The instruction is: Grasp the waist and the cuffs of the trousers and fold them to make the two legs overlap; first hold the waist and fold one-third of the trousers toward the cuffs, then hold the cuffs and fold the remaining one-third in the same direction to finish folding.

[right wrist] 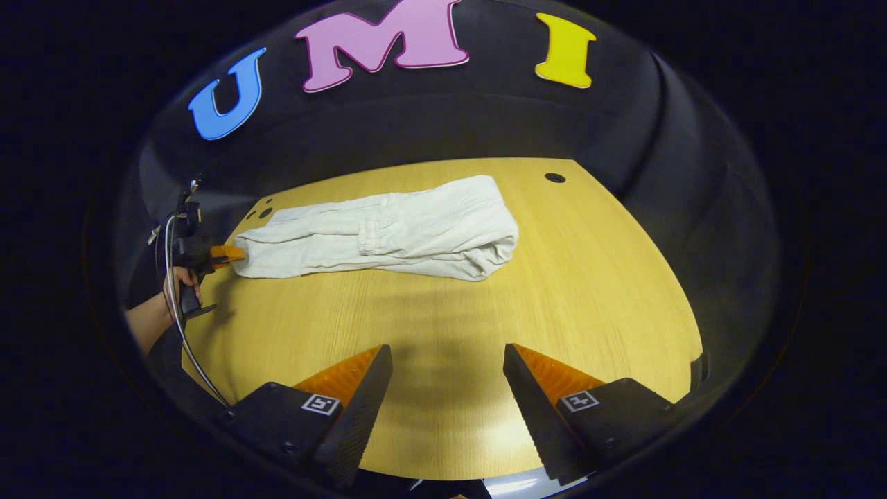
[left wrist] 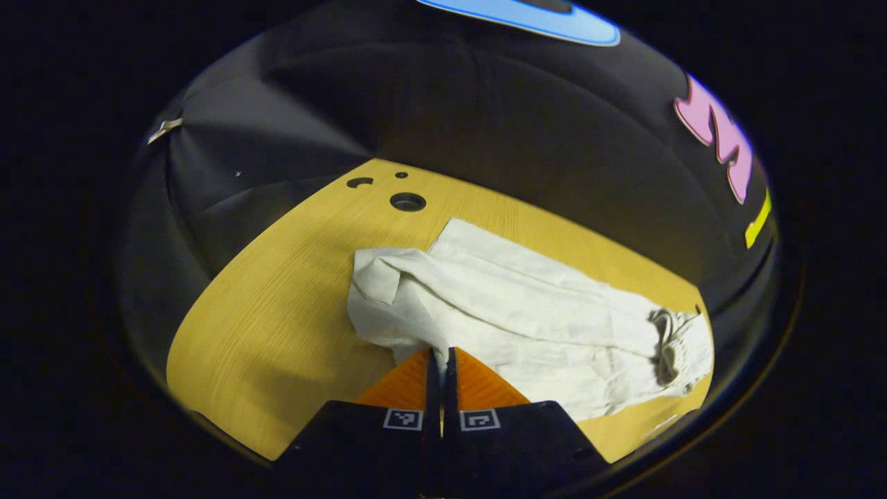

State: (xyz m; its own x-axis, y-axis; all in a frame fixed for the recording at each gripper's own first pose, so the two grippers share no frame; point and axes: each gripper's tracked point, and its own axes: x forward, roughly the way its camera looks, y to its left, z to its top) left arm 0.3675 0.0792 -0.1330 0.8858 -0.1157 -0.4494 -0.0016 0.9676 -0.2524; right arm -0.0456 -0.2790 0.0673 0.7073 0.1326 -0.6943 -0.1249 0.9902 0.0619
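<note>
Now trousers (right wrist: pixel 388 232) lengthwise along table's (right wrist: pixel 443 333) far edge.

In the left gripper view, the left gripper (left wrist: pixel 441 357) has its two fingers pressed together on a fold of cloth at the near edge of the pale off-white fabric trousers (left wrist: pixel 527 319). The trousers lie on the light yellow wooden table (left wrist: pixel 277 326) and stretch away to the right. Their left end is bunched and lifted in loose folds. At the far right end there is a gathered part with a crumpled cord. Beyond the trousers, the table has one round hole (left wrist: pixel 407 202) with two smaller openings near it.
</note>
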